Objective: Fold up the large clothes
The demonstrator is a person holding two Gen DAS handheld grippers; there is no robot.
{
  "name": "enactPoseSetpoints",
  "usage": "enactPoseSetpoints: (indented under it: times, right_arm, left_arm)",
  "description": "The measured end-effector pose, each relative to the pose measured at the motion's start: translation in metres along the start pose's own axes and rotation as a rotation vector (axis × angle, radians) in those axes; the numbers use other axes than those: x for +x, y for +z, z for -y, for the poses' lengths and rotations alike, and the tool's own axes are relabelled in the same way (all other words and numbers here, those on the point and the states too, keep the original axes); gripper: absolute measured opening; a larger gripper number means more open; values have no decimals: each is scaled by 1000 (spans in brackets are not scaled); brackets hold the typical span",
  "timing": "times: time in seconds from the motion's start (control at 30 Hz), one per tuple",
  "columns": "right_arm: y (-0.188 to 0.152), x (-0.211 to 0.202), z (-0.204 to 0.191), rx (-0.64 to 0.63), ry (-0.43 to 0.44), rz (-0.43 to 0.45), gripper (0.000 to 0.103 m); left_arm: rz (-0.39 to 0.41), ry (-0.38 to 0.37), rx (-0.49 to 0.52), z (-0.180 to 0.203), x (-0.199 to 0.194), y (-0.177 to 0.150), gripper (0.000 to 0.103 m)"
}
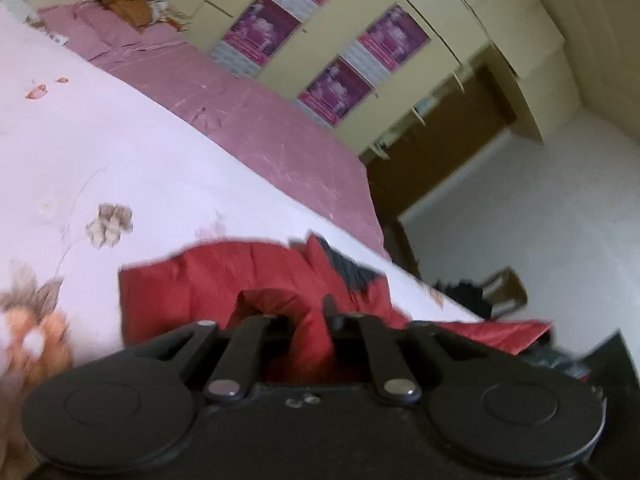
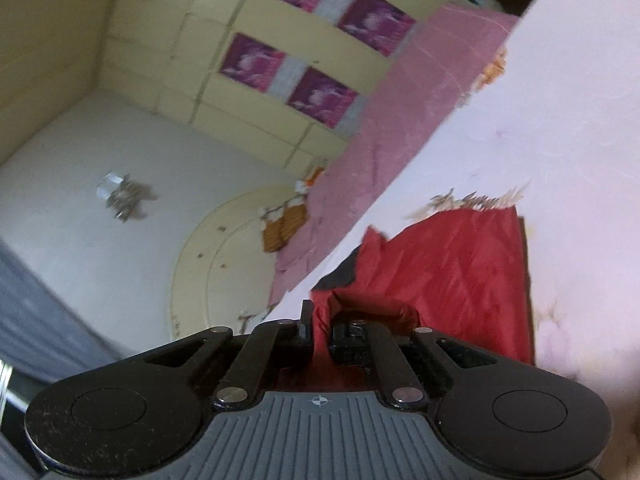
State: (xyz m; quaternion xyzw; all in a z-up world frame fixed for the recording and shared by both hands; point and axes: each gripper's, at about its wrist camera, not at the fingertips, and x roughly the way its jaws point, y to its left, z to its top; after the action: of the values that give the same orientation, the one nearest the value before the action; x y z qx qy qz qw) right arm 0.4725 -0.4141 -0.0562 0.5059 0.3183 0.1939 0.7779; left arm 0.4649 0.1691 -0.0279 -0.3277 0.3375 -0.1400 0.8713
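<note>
The red garment (image 1: 224, 280) lies crumpled on the pale floral sheet (image 1: 120, 152) that covers the near part of the bed; a patch of black lining (image 1: 348, 270) shows at its far edge, and the same red cloth (image 2: 452, 264) spreads away from the right tongs in the other view, black (image 2: 342, 272) showing at its left corner.

The left gripper (image 1: 300, 316) has its jaws a little way apart with a bunched fold of the red cloth humped up between them; the picture is blurred, and I cannot tell whether the pads are pressing on the cloth or only standing either side of it.

The right gripper (image 2: 318, 328) is nearly closed, only a narrow slit between its fingers, and a pleat of the red cloth runs through that slit and is pinched there; the cloth rises from the grip and fans out over the sheet.

Beyond the floral sheet a pink bedspread (image 1: 256, 116) covers the rest of the bed; an orange pillow (image 1: 124, 0) sits at its far end.

Behind the bed stands a cream wardrobe (image 1: 352, 12) with purple posters (image 1: 262, 26) on its doors; one section stands open, dark brown inside (image 1: 436, 132); what it holds is too blurred to tell.

A dark heap (image 1: 464, 294) lies on the white floor (image 1: 540, 208) past the bed's corner.
</note>
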Motion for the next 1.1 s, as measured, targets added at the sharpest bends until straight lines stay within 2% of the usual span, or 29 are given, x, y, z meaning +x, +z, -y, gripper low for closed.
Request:
enactPoseSetpoints:
  times: [0.03,0.07,0.1,0.13,0.17,0.23,0.3,0.37,0.47,0.5,0.53,0.57,0.6,0.67,0.7,0.73,0.83,0.9,1.0,1.1]
  right_arm:
    - [7,5,8,20,-5,31,5]
    - [14,14,17,46,-18,56,19]
    - [20,20,24,73,-46,79,43]
    - [22,22,26,65,-87,123,95]
    - [25,24,25,15,-97,157,97]
    - [29,36,26,-39,-134,111,97]
    - [28,49,22,-144,-200,66,91]
    - [26,64,20,-225,-269,12,84]
    - [19,93,17,-374,-385,-47,81]
    - [15,104,18,-418,-432,-73,81]
    - [10,114,18,-465,-485,-101,78]
    - [5,122,20,-501,-515,-123,67]
    - [1,128,21,-531,-530,-142,58]
    - [-6,133,22,-589,-544,-154,20]
    - [-8,134,20,-614,-543,-138,12]
    - [-10,130,15,-635,-524,-105,6]
    - [-14,117,-5,-709,-471,16,6]
    - [-17,116,-13,-749,-463,64,5]
    - [-19,134,-5,-779,-520,56,6]
    - [-24,155,20,-767,-627,-25,6]
  left_arm:
    - [14,2,-45,-8,7,6,45]
    - [37,13,-86,-17,12,10,63]
    - [84,40,-103,-23,15,14,90]
    - [127,66,-95,-27,15,16,90]
    - [121,68,-88,-31,19,19,90]
    - [95,83,-75,-37,27,23,90]
    - [45,109,-20,-38,37,24,89]
    - [-32,130,20,-39,52,24,88]
    - [-142,177,98,-37,76,22,84]
    - [-166,198,135,-34,83,20,72]
    - [-192,229,180,-30,91,17,53]
    - [-210,251,220,-26,96,15,46]
    - [-216,251,258,-22,99,13,29]
    - [-195,260,327,-12,98,12,16]
    - [-165,255,356,-6,93,12,8]
    - [-129,248,375,0,87,13,6]
    - [0,230,403,15,70,19,5]
    - [37,236,412,20,70,22,5]
    - [7,285,430,20,90,23,5]
    - [-86,363,433,4,122,14,5]
